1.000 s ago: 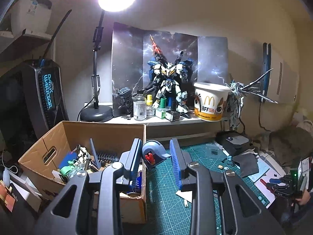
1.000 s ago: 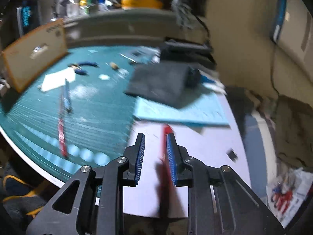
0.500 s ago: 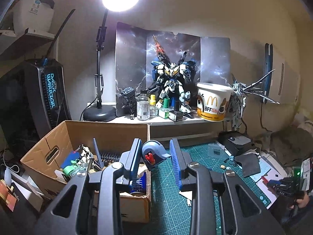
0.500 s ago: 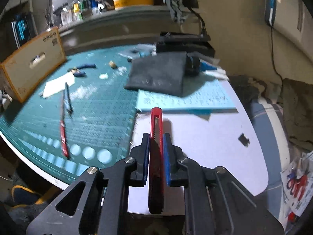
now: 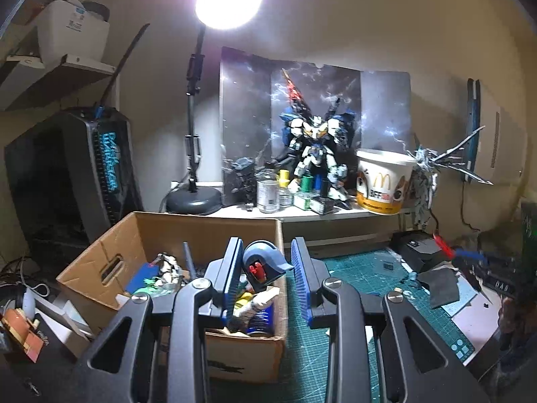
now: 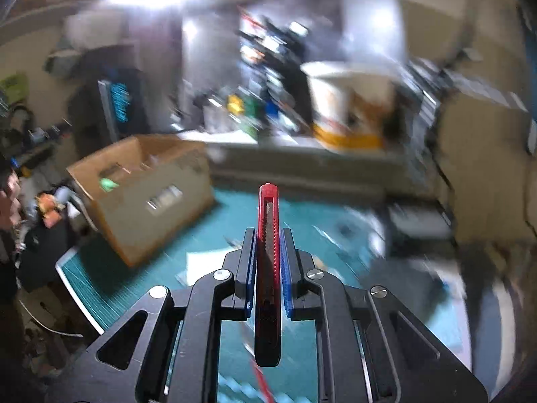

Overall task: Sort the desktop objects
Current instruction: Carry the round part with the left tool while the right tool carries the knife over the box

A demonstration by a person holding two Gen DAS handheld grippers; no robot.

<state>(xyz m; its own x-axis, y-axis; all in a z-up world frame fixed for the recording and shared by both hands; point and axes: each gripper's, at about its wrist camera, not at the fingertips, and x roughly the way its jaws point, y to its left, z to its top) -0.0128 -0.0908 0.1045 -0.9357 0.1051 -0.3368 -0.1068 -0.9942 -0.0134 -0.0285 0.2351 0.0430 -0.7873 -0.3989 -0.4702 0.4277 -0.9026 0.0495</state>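
Red utility knife (image 6: 267, 235) seemingly between pads (image 6: 250, 268)

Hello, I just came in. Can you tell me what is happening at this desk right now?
A person is sorting desk clutter with a hand-held gripper in each hand. The right hand-held gripper is shut on a red utility knife and holds it above the green cutting mat, facing the cardboard box. The left hand-held gripper is open and holds nothing, hovering at the box's near corner. The box already contains assorted small items.
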